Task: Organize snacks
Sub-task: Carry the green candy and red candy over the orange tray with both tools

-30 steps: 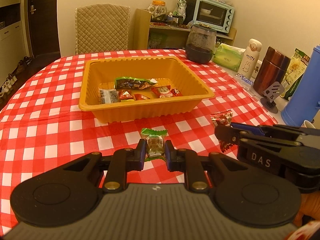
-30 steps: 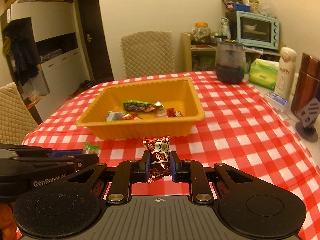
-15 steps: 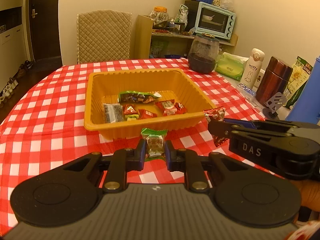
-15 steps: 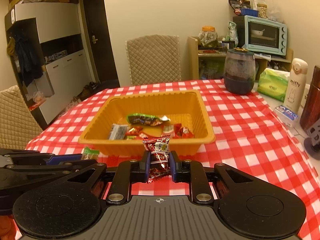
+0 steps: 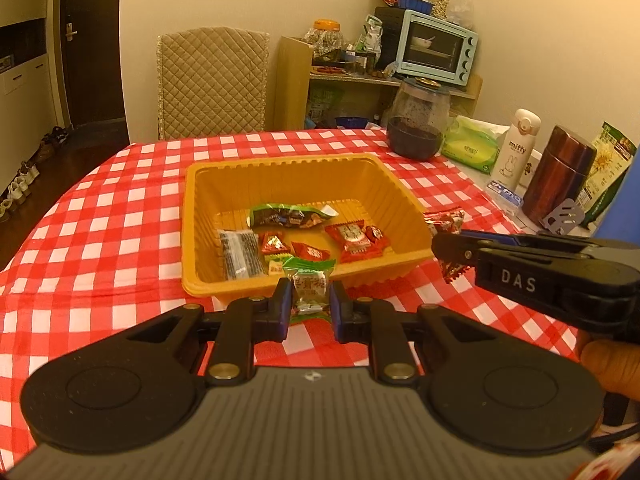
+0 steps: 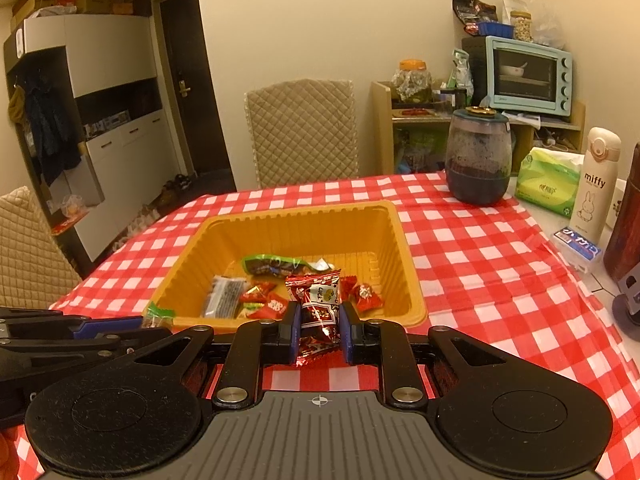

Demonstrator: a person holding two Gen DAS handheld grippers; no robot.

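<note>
On the checked surface (image 5: 120,248) your left tongs (image 5: 309,309) are clamped tight on a green-topped candy (image 5: 309,286), a clear wrapper with pale print, held upright just short of the tray's near wall. To its right sits the orange tray (image 5: 208,184), ribbed along its walls, holding a grey-black packet (image 5: 241,254) at the left, a long green bar (image 5: 286,216) towards the back, and several red candies (image 5: 354,237) to the right. Farther right, your right tongs (image 6: 319,330) are closed on a red candy (image 6: 316,304), a glossy dark-red wrapper with a white patch, held upright at the tray's near right corner.

Compared with a second ago, both tongs have come forward and up: then the candies hung over bare cloth short of the tray, now each one stands against the tray's near rim, and the tray fills more of both views. Neither grip has changed.

Your left camera alone shows the right tongs from the side, with the red candy poking out above and below their tips, and a bit of your hand (image 5: 608,364) beneath. Your right camera alone shows the white cupboard (image 6: 108,128) and a second quilted chair (image 6: 24,248) at far left.
</note>
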